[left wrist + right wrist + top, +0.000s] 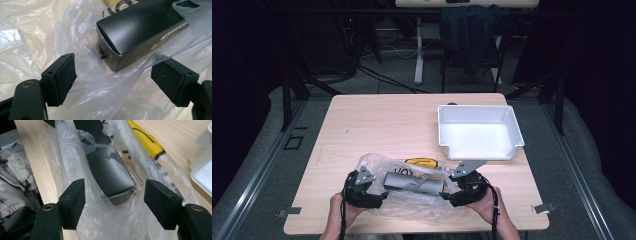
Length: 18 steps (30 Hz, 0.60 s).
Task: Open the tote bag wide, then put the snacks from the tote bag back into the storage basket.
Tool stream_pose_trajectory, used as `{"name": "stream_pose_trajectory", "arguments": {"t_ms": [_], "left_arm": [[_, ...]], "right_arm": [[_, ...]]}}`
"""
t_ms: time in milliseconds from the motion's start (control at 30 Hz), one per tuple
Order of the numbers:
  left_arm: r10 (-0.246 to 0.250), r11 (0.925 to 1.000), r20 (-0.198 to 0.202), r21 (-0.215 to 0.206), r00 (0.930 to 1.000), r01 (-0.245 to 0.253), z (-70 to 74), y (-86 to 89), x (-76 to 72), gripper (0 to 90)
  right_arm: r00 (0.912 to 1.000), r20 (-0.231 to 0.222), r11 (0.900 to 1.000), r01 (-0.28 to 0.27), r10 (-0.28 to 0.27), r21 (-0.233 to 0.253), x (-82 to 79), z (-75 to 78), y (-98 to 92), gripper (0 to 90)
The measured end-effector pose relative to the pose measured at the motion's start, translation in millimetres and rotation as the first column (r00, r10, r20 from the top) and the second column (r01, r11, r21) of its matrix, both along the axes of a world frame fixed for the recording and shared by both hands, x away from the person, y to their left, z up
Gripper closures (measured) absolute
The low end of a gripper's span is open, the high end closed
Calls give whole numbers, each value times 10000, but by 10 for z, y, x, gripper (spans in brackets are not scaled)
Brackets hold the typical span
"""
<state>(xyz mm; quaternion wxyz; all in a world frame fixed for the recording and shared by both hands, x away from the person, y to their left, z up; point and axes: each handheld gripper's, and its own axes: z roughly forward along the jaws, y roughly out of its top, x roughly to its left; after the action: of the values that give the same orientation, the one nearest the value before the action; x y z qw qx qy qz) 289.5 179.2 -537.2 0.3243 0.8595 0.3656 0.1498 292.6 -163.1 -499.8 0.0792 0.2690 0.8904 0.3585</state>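
Looking down from the high view, a long dark box [413, 182] lies inside a crumpled clear plastic bag [377, 167] near the front edge of the wooden table [377, 125], with a yellow packet [422, 162] just behind it in the same bag. The left gripper [379, 196] sits at the box's left end and the right gripper [447, 196] at its right end, each held by a hand coming in from the bottom edge. A white plastic bin [478, 131] stands on the table behind the right gripper, apart from the bag.

From the left gripper view, the jaws stand wide apart, released, with loose bag film [100, 95] lying between them. The black box [140, 35] shows its end just beyond the pads [62, 80], under the plastic; neither pad touches it.

From the right gripper view, the jaws are likewise spread and grip nothing. The box's other end [110, 175] lies between and slightly past the pads [160, 202], wrapped in the bag [112, 225]. The yellow packet [145, 141] runs alongside it toward the upper right, and a corner of the white bin [203, 172] shows at the right edge.
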Motion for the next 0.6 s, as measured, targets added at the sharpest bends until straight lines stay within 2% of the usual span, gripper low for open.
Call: {"name": "stream_pose_trajectory", "arguments": {"t_ms": [100,267,467,500,533,600], "left_arm": [[85,9999,76,-73,9999,-85,2,6,-7,190],[68,9997,217,-226,9997,-63,90,70,-65,161],[216,9986,273,-495,9994,-202,152,171,-118,128],[308,9982,319,-528,9990,-291,166,215,-139,122],[368,9979,324,-541,9988,-351,171,237,-150,120],[426,9976,230,-559,9988,-413,174,277,-152,118]], "right_arm": [[9998,-9,9997,-211,211,-114,57,19,63,333],[9986,-177,9981,-505,499,-343,142,-4,166,339],[9941,-380,9906,-1046,1015,-885,228,-17,265,350],[9939,-411,9916,-1056,1027,-745,235,-32,288,353],[9931,-404,9881,-1137,1100,-1032,248,-22,303,360],[9913,-438,9852,-1286,1244,-1137,268,-29,344,377]]}}
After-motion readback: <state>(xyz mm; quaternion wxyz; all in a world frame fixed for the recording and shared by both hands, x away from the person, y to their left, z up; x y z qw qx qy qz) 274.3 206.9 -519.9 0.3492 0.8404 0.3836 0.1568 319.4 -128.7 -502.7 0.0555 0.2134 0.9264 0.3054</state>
